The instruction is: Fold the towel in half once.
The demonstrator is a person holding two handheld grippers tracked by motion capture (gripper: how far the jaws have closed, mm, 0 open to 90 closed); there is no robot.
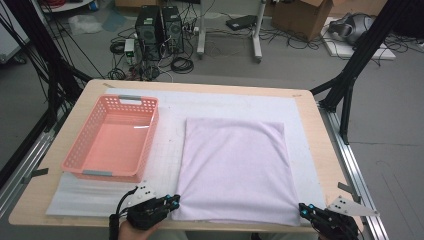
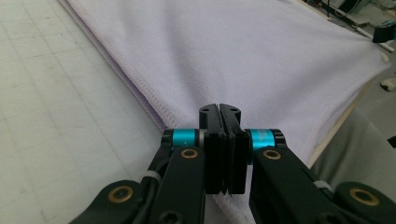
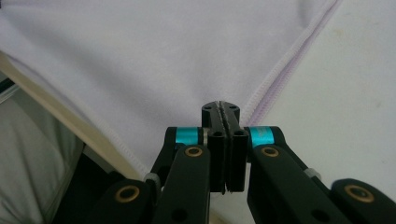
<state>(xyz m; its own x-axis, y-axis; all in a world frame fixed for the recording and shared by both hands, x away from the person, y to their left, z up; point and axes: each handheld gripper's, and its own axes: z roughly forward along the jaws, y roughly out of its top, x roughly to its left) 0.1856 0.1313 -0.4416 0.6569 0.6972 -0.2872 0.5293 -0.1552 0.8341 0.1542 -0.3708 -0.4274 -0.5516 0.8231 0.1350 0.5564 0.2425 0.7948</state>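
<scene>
A pale lilac towel [image 1: 235, 165] lies folded flat on the white mat, right of the basket. My left gripper [image 1: 176, 201] is at the towel's near left corner. In the left gripper view its jaws [image 2: 220, 109] are pressed together with the towel's [image 2: 233, 51] hemmed edge pinched between them. My right gripper [image 1: 302, 207] is at the near right corner. The right gripper view has that gripper [image 3: 221, 108] shut on the towel [image 3: 163, 56] where its stitched hems meet.
A pink plastic basket [image 1: 150, 131] with nothing in it stands on the mat's left half. The white mat [image 1: 167, 140] covers most of the wooden table [image 1: 312, 135]. Black frame posts stand at both sides, and cables and computer towers lie on the floor beyond.
</scene>
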